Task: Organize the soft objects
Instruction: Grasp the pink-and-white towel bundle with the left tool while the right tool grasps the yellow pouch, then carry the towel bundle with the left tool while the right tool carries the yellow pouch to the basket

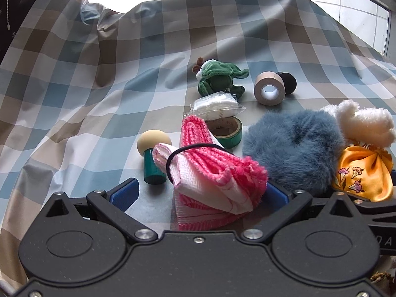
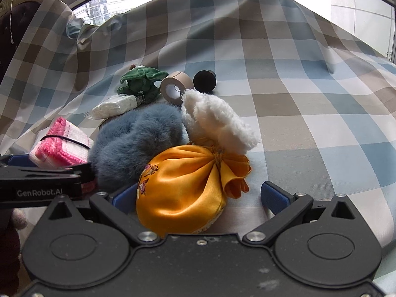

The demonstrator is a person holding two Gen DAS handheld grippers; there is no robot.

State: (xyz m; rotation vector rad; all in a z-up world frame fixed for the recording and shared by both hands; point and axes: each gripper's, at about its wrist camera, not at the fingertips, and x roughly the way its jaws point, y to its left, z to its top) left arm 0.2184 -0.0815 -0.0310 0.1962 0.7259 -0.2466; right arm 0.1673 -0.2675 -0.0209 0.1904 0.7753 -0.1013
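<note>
A folded pink-and-white cloth (image 1: 210, 173) bound by a black elastic lies between the wide-open fingers of my left gripper (image 1: 200, 193); the same cloth (image 2: 61, 146) shows at the left of the right wrist view. A fluffy blue-grey scrunchie (image 1: 294, 148) (image 2: 138, 138) sits to its right, touching a white fleece piece (image 1: 363, 121) (image 2: 217, 121) and an orange satin pouch (image 1: 363, 173) (image 2: 188, 188). My right gripper (image 2: 200, 198) is open around the pouch. A green plush frog (image 1: 217, 79) (image 2: 141, 81) lies farther back.
On the checked bedspread (image 1: 99, 99) (image 2: 297, 99) lie a packet of white pads (image 1: 215, 106) (image 2: 113, 106), green tape (image 1: 227, 131), beige tape (image 1: 269, 89) (image 2: 175, 86), a black knob (image 1: 288, 83) (image 2: 204, 80) and a cream-headed teal peg (image 1: 152, 158).
</note>
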